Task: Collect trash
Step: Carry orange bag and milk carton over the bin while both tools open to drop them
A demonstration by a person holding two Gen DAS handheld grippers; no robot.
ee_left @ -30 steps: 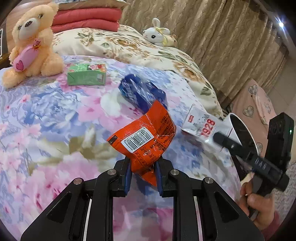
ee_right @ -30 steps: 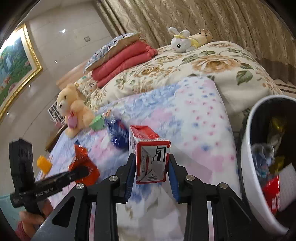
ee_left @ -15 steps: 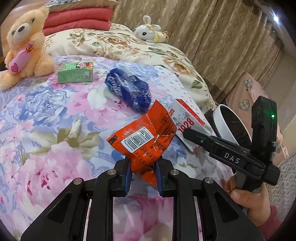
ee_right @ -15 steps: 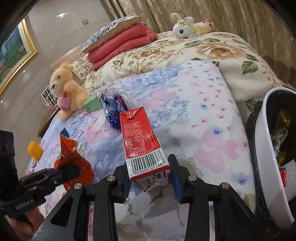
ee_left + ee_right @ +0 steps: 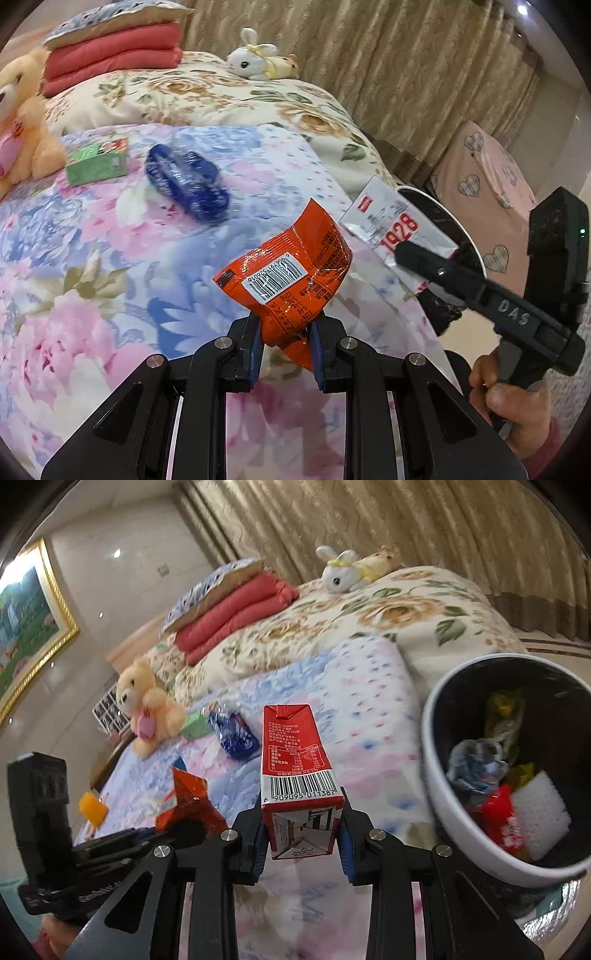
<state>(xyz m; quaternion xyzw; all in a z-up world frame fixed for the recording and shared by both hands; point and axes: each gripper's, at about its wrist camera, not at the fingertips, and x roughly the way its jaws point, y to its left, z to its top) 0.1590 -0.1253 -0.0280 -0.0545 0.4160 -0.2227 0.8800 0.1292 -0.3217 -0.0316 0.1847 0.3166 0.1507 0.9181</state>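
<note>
Here the bin [image 5: 436, 760] lay just right of the right claw [image 5: 302, 843], whose closing jaws gripped the carton [image 5: 295, 753], while the left claw [image 5: 286, 349], farther off, gripped the wrapper [image 5: 291, 273].

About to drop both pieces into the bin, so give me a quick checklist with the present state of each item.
1. Left claw grips the orange snack wrapper: ok, pinched at its lower end.
2. Right claw holds the red milk carton: ok, carton between the pads, jaws closing.
3. Carton over the trash bin: not ok from the right wrist view, the bin sits off to its right.
4. Wrapper over the bin: not ok, it hangs above the floral bedspread.
5. Room in the bin: ok, trash covers only the bottom.
6. Bed cleared: not ok, blue wrapper and green box remain.
</note>
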